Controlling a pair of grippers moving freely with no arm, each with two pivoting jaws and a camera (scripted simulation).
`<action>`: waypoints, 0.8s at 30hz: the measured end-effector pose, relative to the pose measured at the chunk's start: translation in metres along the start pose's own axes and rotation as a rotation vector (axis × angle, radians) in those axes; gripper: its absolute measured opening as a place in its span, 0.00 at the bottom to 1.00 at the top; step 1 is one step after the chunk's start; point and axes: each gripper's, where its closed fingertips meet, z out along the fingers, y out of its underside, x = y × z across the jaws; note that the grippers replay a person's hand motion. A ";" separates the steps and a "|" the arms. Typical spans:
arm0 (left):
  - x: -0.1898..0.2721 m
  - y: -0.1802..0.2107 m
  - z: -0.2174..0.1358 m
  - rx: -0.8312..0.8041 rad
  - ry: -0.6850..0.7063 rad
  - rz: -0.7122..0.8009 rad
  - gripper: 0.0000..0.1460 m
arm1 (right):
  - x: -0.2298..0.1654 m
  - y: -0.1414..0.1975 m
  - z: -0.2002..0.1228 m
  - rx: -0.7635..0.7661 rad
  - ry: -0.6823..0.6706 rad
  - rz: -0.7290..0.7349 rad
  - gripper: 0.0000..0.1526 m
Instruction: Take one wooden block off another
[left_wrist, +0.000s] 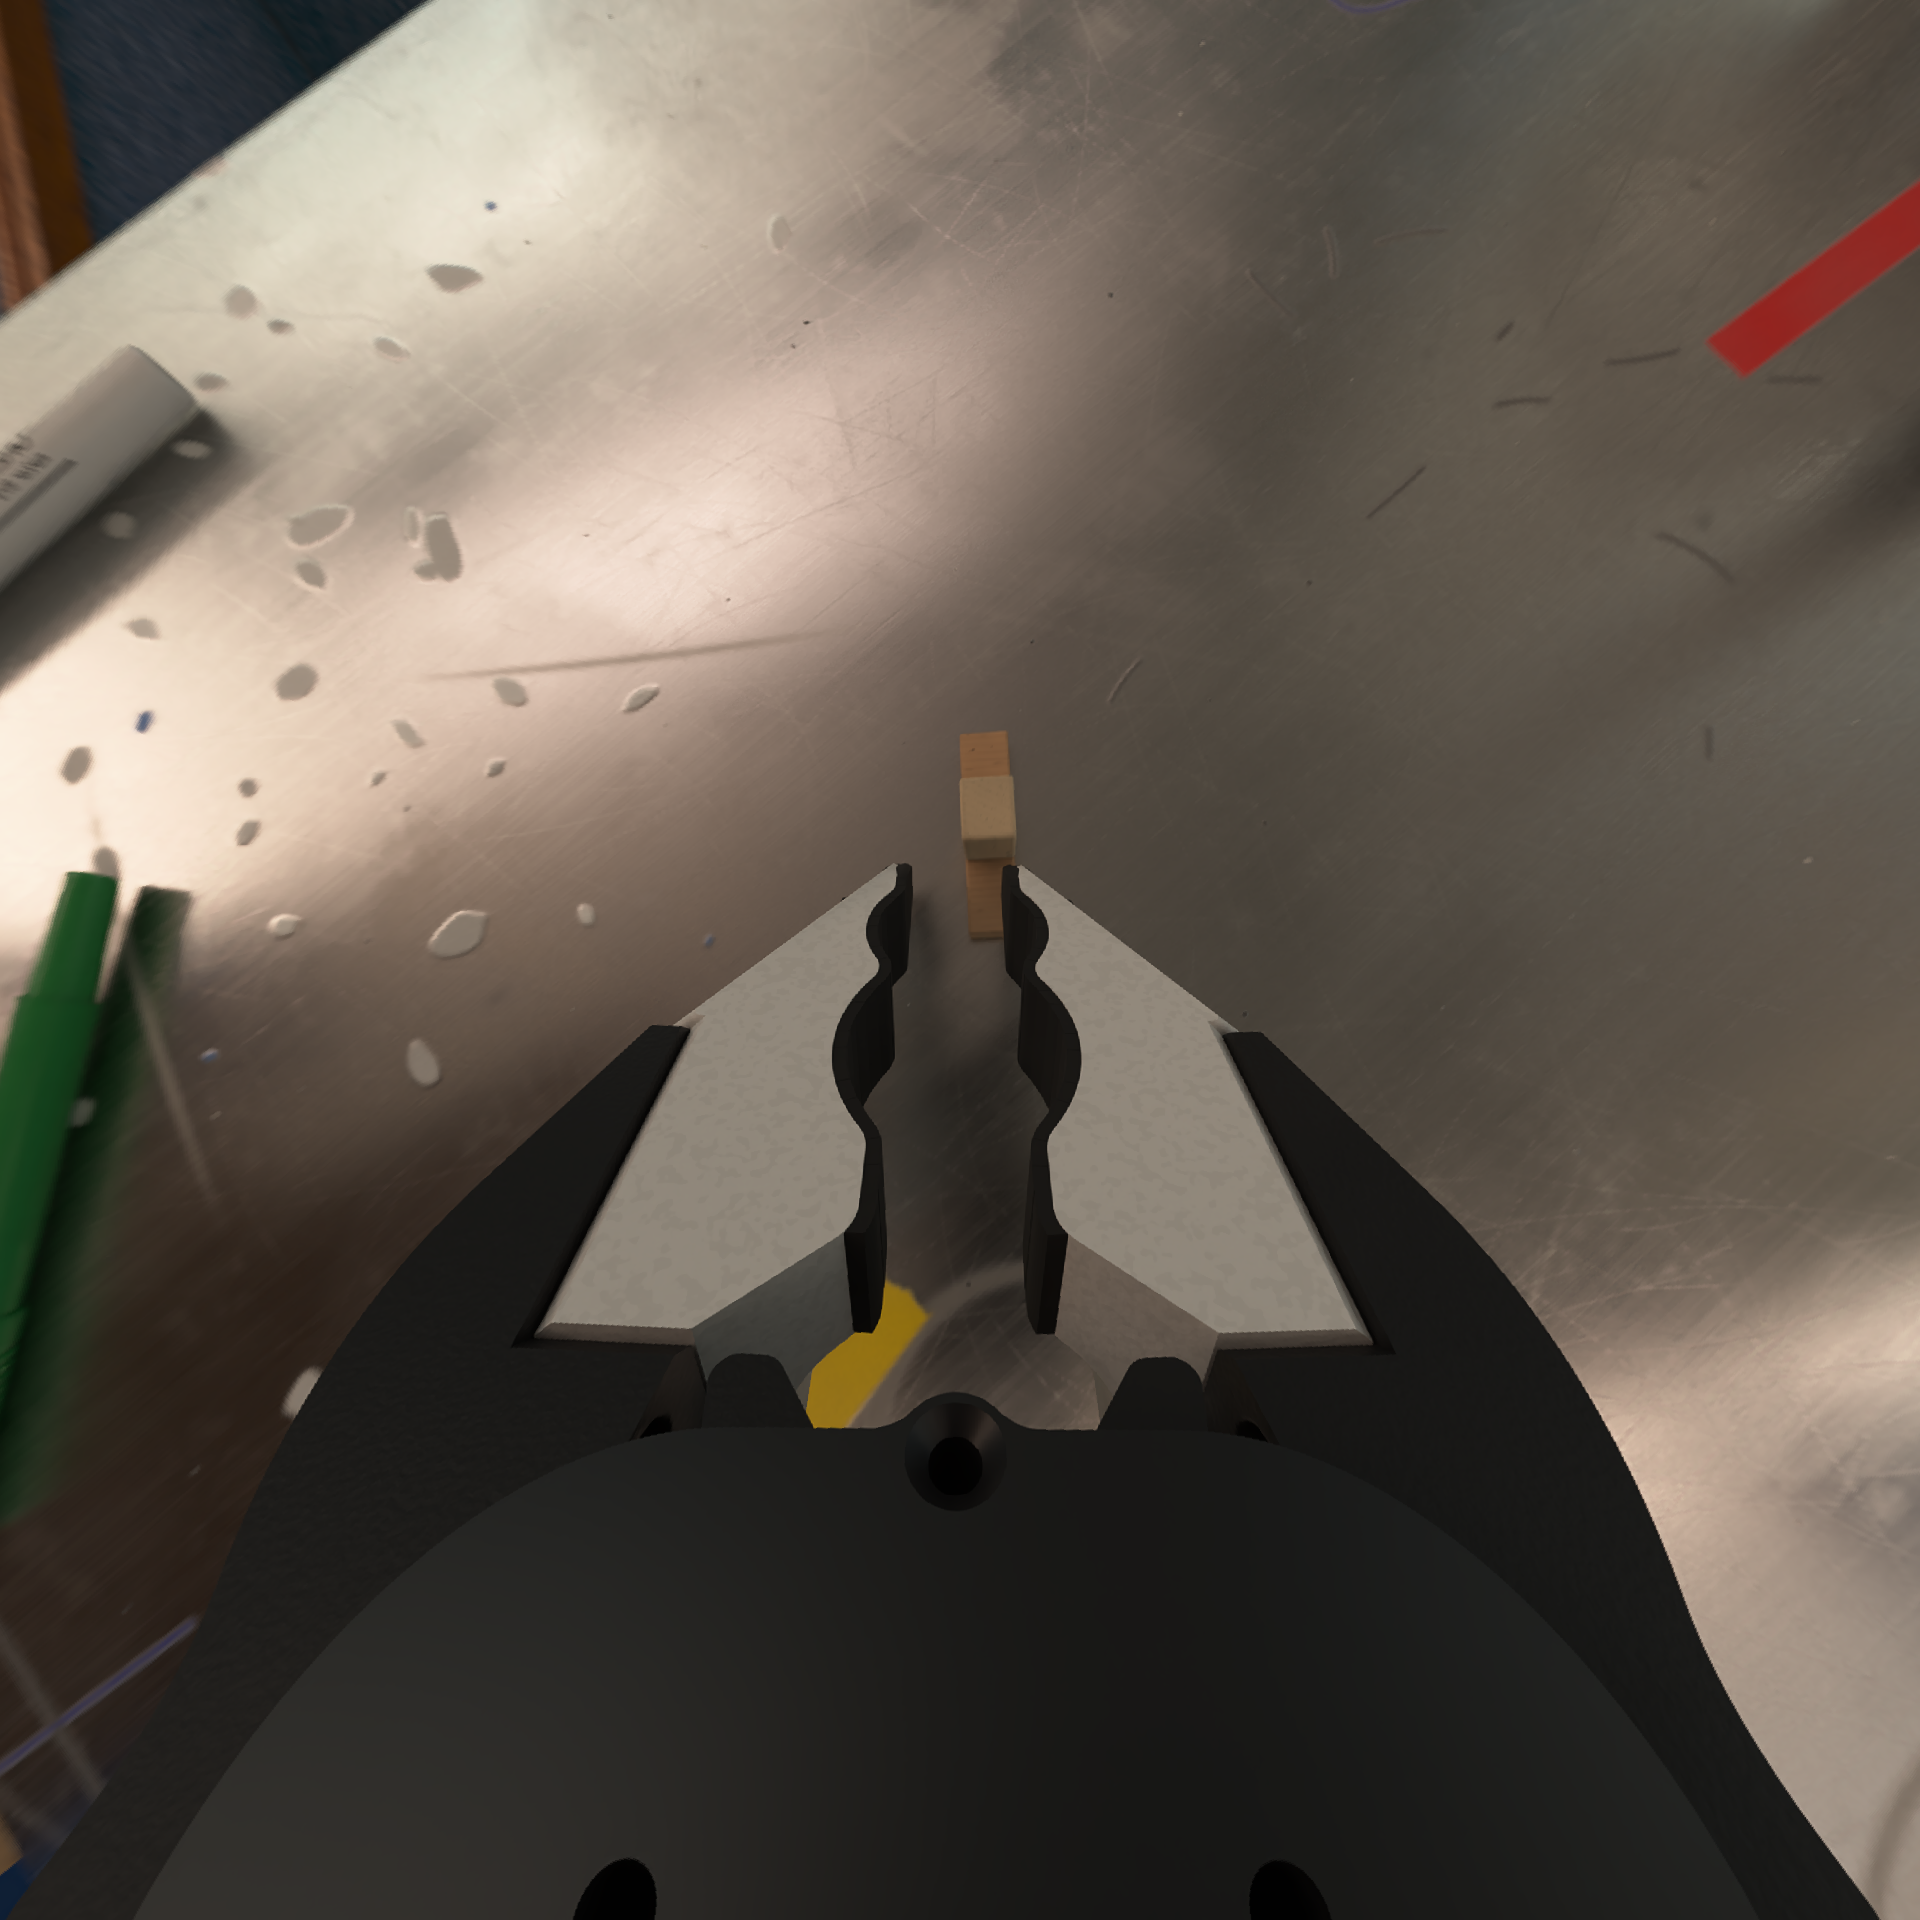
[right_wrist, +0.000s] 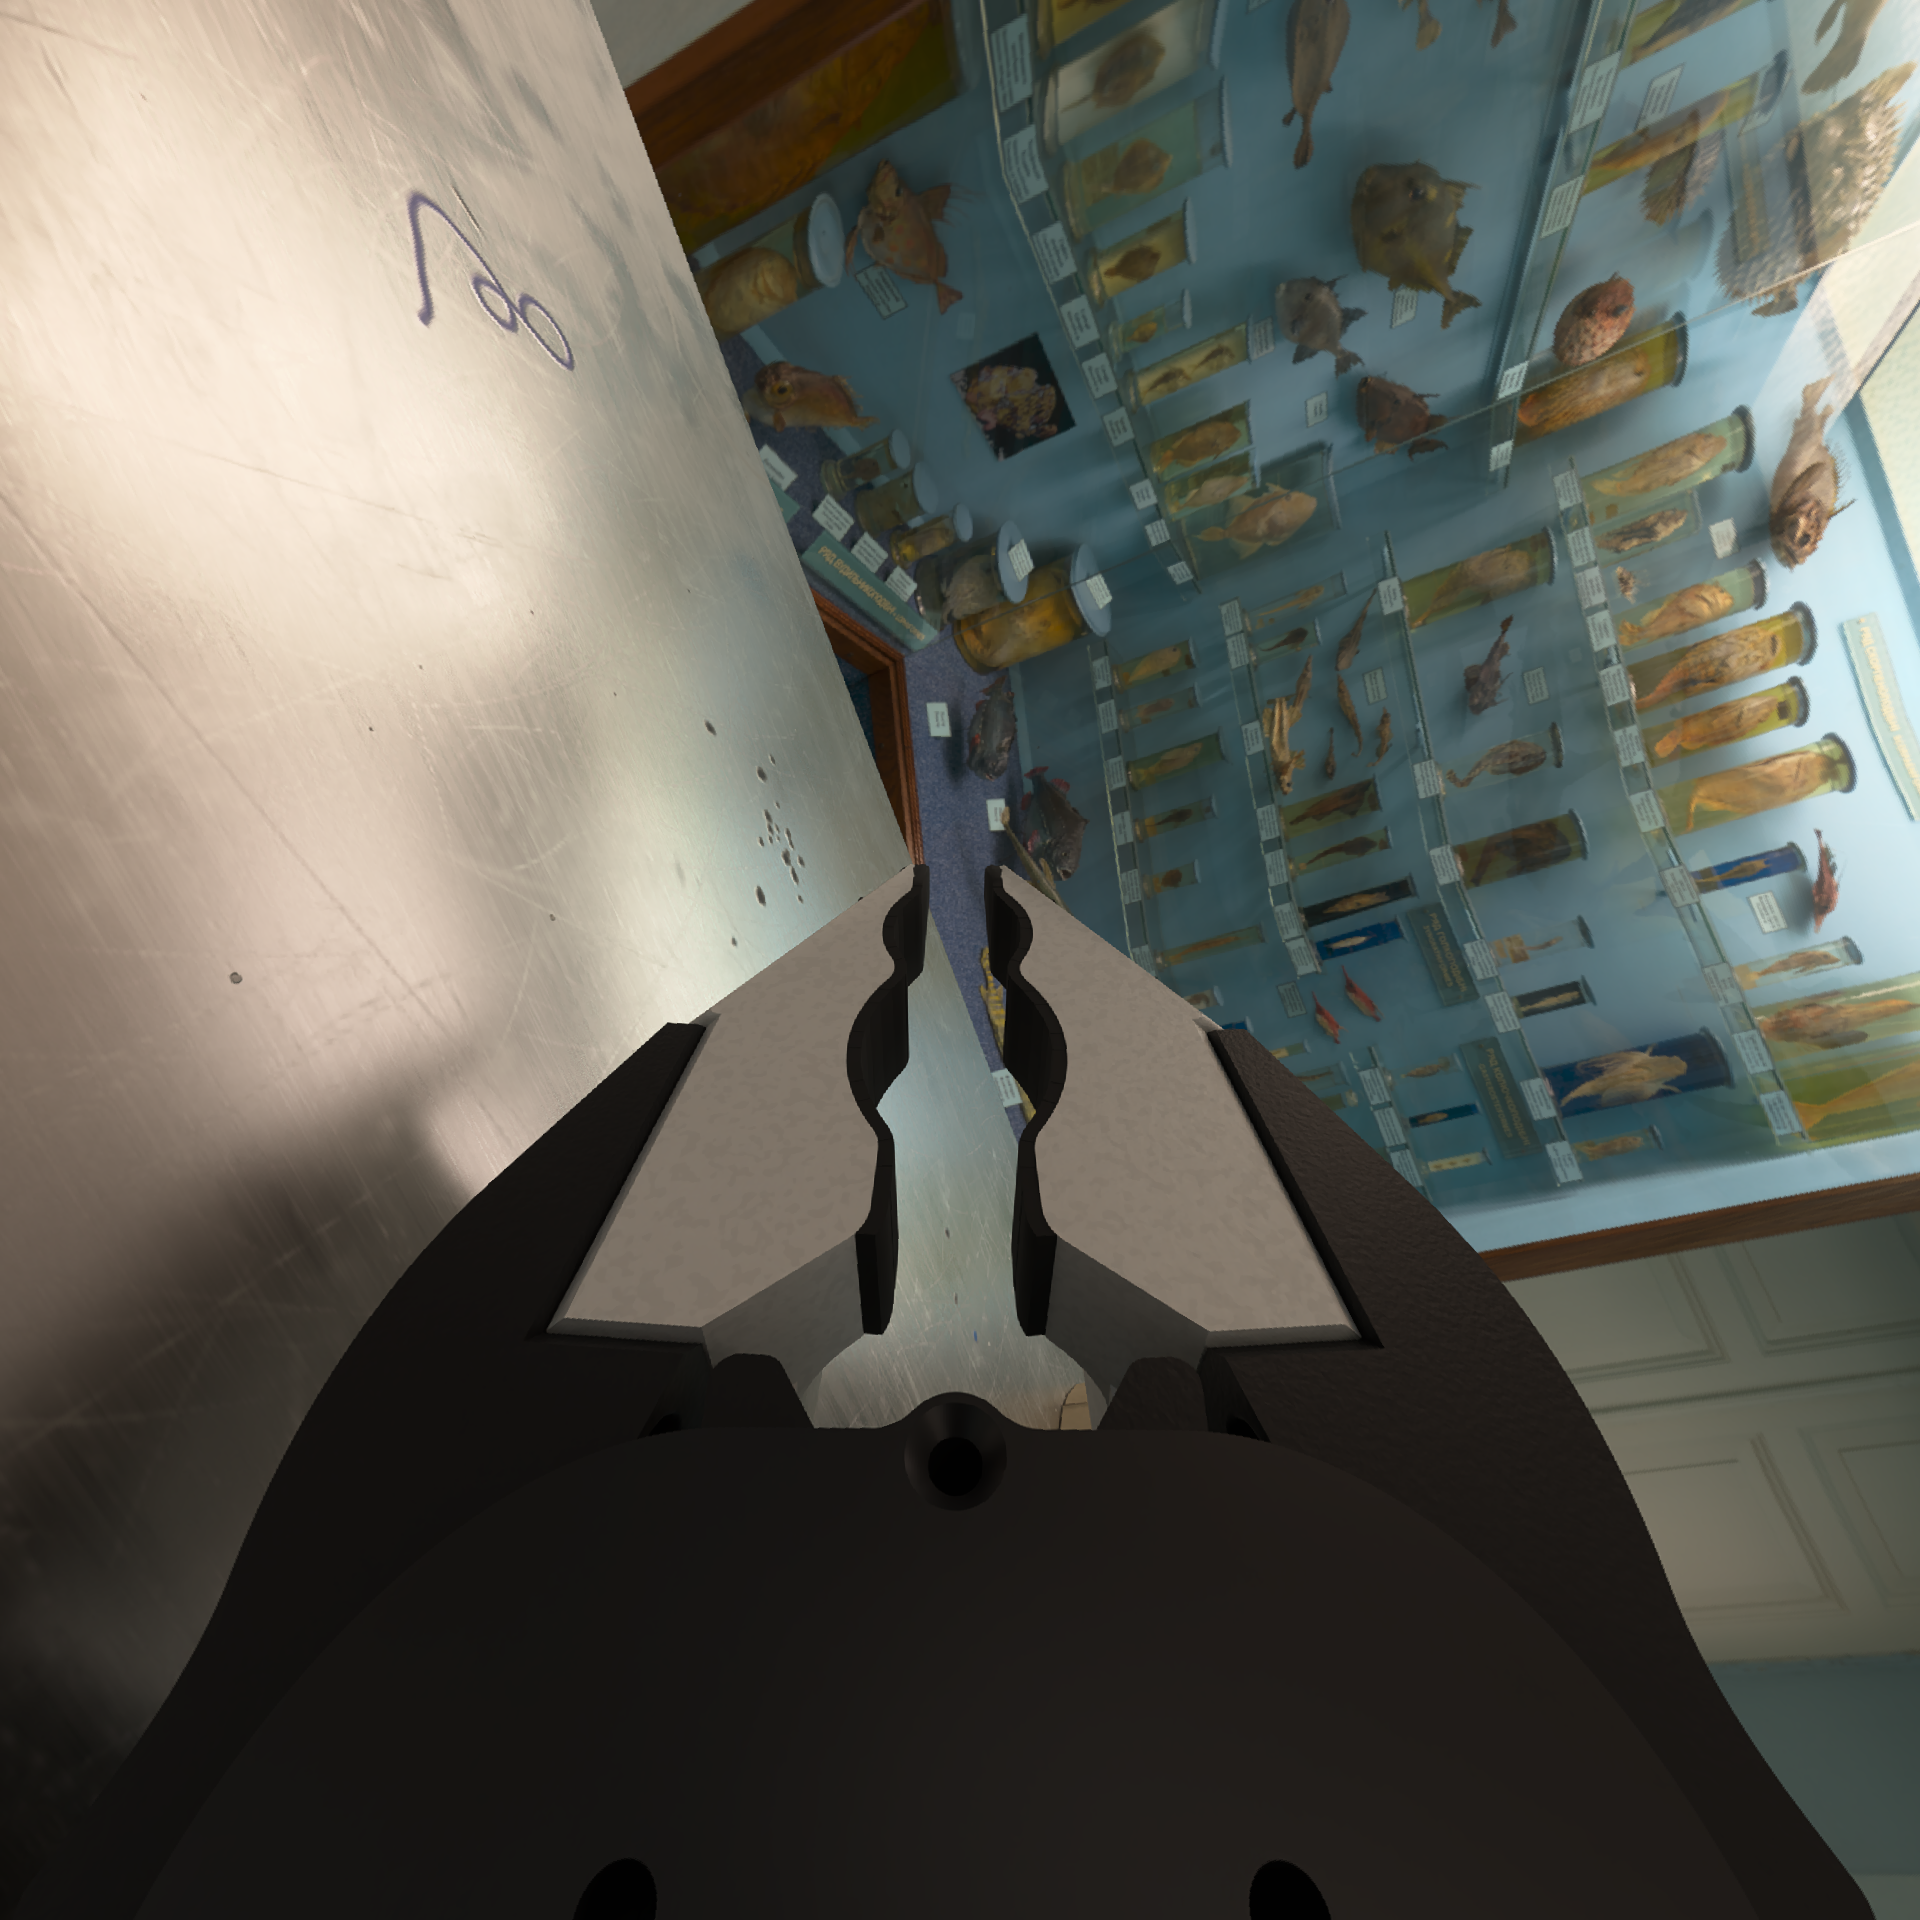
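Observation:
In the left wrist view a small pale wooden cube (left_wrist: 986, 809) sits on a longer tan wooden block (left_wrist: 984, 906) that lies on the scratched metal table (left_wrist: 1143, 468). My left gripper (left_wrist: 958, 883) is open, with a narrow gap between the fingers, and hovers above the table just short of the blocks; the near end of the tan block shows between the fingertips. My right gripper (right_wrist: 956, 883) is open and empty, over the table's edge (right_wrist: 790, 582). No block shows in the right wrist view.
A white marker (left_wrist: 83, 457) and two green pens (left_wrist: 73, 1122) lie at the left. A red strip (left_wrist: 1818, 291) lies at the far right, a yellow patch (left_wrist: 862, 1361) under my left gripper. White flecks dot the table's left part. Beyond the table's edge is a blue display wall (right_wrist: 1403, 623).

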 end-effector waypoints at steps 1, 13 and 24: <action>0.001 -0.001 0.002 -0.002 0.024 -0.015 0.12 | 0.000 0.000 0.000 0.000 -0.001 0.000 0.07; 0.006 -0.012 0.006 0.030 0.109 -0.145 0.12 | 0.001 -0.002 -0.001 0.027 -0.012 0.034 0.06; 0.008 -0.009 0.014 -0.053 0.067 -0.168 0.07 | 0.002 -0.003 -0.003 0.048 -0.020 0.075 0.05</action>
